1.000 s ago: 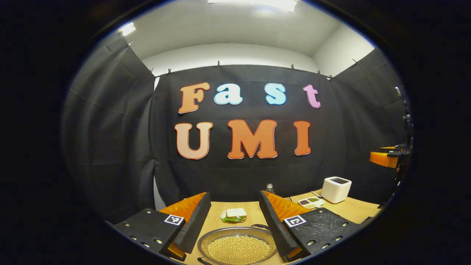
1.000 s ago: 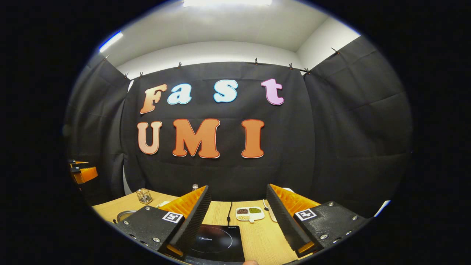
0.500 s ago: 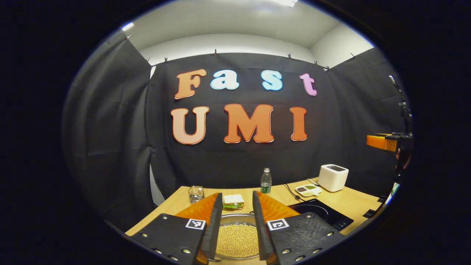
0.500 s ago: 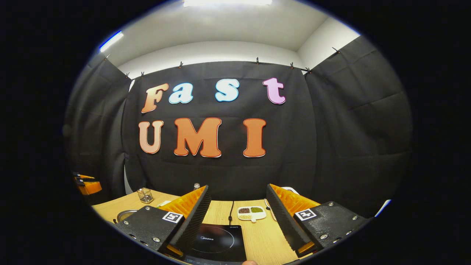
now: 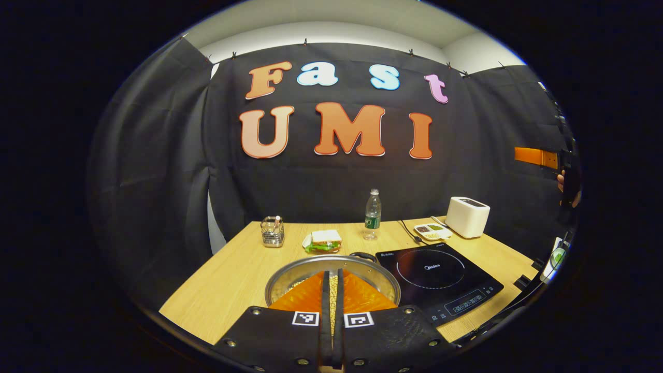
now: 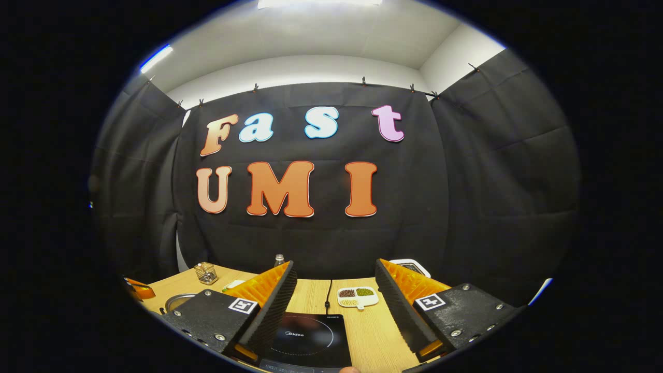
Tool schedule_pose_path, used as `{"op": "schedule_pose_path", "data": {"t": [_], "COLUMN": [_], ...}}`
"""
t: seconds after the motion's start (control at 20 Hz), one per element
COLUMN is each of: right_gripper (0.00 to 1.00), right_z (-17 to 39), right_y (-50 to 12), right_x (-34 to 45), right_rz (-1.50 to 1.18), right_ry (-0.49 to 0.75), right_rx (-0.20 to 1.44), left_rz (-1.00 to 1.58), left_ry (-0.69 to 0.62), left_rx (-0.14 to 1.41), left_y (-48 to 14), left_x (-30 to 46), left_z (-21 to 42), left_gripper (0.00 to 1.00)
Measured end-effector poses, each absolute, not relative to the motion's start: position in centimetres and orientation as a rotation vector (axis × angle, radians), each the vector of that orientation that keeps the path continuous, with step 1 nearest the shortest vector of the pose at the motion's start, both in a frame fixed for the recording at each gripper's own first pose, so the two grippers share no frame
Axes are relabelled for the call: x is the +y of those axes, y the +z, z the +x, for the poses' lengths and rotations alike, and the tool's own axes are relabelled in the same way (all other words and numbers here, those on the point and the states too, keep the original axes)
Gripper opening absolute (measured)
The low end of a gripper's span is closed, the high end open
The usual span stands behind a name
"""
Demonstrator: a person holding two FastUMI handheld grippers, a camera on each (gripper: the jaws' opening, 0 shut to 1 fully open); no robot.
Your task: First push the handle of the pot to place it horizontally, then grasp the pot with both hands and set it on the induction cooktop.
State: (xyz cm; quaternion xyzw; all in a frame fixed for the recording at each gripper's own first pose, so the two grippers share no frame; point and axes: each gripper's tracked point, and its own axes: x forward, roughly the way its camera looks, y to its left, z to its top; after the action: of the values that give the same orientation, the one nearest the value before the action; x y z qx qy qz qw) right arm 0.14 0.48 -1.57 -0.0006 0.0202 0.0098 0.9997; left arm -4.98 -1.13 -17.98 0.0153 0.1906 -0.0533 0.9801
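A round metal pot [image 5: 290,268] full of pale beans sits on the wooden table, left of the black induction cooktop [image 5: 437,274]. One dark pot handle [image 5: 363,255] shows at the far rim, pointing away from me. My left gripper [image 5: 331,273] hovers over the pot's near side, shut with nothing between its fingers. My right gripper [image 6: 334,267] is open and empty above the cooktop [image 6: 311,342]. In the right gripper view the pot's rim [image 6: 178,300] peeks out at the lower left. The right gripper [image 5: 538,156] also appears at the far right of the left gripper view, held high.
Along the table's back stand a glass holder [image 5: 272,231], a sandwich on a plate [image 5: 323,241], a water bottle [image 5: 372,215], a divided dish of grains [image 5: 431,231] and a white toaster [image 5: 467,216]. A cable [image 6: 327,296] runs behind the cooktop.
My left gripper has gone from wide open to shut and its view has tipped down to take in more of the table. The right gripper has barely moved.
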Motion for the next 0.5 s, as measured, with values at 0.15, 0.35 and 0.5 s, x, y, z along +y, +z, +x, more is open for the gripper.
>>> {"op": "schedule_pose_path", "data": {"t": [0.15, 0.35, 0.5], "right_gripper": [1.0, 1.0, 1.0], "right_z": [0.2, 0.1, 0.3], "right_y": [-1.7, -1.9, -2.2], "right_x": [0.3, 0.4, 0.7], "right_rz": [0.004, 0.008, 0.0], "right_ry": [0.018, 0.018, 0.025], "right_rx": [0.042, 0.038, 0.042], "left_rz": [0.028, 0.007, -0.012], "left_ry": [-0.1, -0.096, -0.073], "left_rx": [0.426, 0.5, 0.569], "left_y": [-19.9, -23.1, -25.4], "left_x": [-0.8, -0.7, -0.1], "left_z": [-6.2, -8.1, -9.4], "left_gripper": [0.03, 0.03, 0.03]}}
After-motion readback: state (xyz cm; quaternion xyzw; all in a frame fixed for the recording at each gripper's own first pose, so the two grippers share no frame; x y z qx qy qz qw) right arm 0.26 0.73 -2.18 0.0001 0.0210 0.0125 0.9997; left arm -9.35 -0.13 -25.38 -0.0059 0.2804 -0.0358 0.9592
